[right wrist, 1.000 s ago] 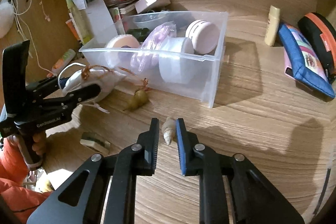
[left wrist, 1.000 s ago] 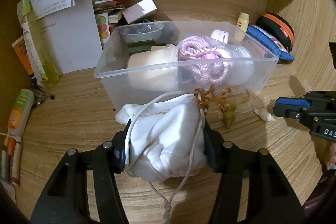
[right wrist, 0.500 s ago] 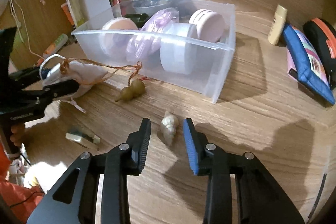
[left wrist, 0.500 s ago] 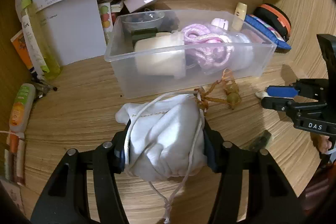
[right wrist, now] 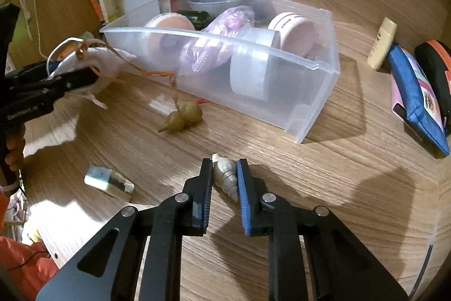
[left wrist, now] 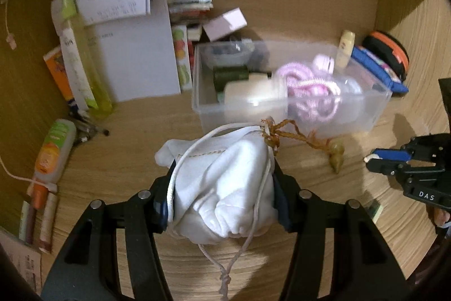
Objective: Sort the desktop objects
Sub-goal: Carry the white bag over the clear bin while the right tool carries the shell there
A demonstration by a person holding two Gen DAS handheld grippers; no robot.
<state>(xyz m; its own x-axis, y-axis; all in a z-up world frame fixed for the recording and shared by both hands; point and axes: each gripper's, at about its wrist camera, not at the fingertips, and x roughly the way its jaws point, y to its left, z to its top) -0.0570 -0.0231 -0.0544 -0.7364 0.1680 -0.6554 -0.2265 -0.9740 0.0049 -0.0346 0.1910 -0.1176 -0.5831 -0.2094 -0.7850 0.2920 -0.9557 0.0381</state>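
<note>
Both claws are gripping small things in front of the clear bin.

The left claw [left wrist: 222, 196] is clamping a white drawstring pouch [left wrist: 225, 182] just above the table [left wrist: 126, 154], its brown cord trailing to a gourd charm [right wrist: 181, 116] that is lying on the wood beside the clear plastic bin [right wrist: 310, 109]. The right claw [right wrist: 224, 179] is closing on a pale spiral shell [right wrist: 225, 175], its blue pads pressing both sides, low over the table in front of the bin's near corner.

White cloth pouch [left wrist: 225, 182], clear glossy plastic bin [right wrist: 315, 92], wood-grain desk [right wrist: 352, 188].
</note>
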